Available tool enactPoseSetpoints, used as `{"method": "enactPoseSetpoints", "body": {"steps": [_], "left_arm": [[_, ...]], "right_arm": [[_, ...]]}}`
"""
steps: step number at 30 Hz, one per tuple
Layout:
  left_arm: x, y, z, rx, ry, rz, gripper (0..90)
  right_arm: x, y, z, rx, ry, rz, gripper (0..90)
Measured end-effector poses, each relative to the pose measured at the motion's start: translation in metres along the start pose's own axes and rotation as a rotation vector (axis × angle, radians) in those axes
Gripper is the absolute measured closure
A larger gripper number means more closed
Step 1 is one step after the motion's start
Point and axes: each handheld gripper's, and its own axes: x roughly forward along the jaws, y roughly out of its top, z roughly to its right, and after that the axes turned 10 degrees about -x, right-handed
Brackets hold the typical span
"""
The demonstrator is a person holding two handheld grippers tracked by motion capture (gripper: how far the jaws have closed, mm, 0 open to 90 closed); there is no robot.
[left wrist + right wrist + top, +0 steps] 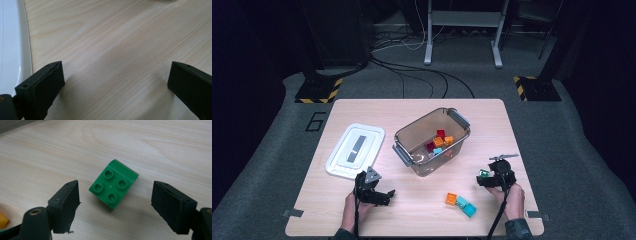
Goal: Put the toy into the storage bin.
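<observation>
Peeking past jaws: green brick (pixel 483 173)

A lab or test space is showing itself here: a lone wooden table (pixel 362 210) is sitting on grey carpet, hazard-striped stand bases (pixel 318 90) are flanking it, and loose cables (pixel 422 75) are trailing across the floor.

Light wooden table (pixel 422 210) with rounded corners, bearing a white lid (pixel 355 150) at the left, a clear plastic box (pixel 432 140) near the middle, a green brick (pixel 113 184) at the right, and an orange brick (pixel 451 199) touching two blue bricks (pixel 466 206) near the front edge.
</observation>
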Motion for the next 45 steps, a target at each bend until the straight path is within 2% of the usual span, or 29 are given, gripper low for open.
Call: {"method": "enactPoseSetpoints", "body": {"steps": [2, 5, 17, 21, 33, 45], "left_arm": [[0.0, 0.0, 0.0, 0.0, 0.0, 0.0, 0.6], [0.0, 0.0, 0.0, -0.002, -0.001, 0.0, 0.7], [0.0, 0.0, 0.0, -0.001, 0.0, 0.0, 0.7], [0.0, 0.0, 0.0, 0.001, 0.0, 0.0, 0.7], [0.0, 0.0, 0.0, -0.003, -0.001, 0.001, 0.7], [0.0, 0.0, 0.0, -0.003, -0.001, 0.0, 0.8]], "right_arm": [[0.007, 0.004, -0.002, 0.015, -0.01, -0.005, 23.6], [0.014, 0.006, -0.002, 0.018, -0.034, -0.029, 34.8], [0.011, 0.0, 0.005, 0.004, -0.039, -0.016, 56.9], [0.012, -0.001, 0.007, -0.028, -0.043, 0.001, 58.1], [0.004, 0.001, 0.009, -0.053, -0.026, 0.031, 58.6], [-0.02, 0.022, 0.008, -0.103, -0.032, 0.091, 58.6]]}}
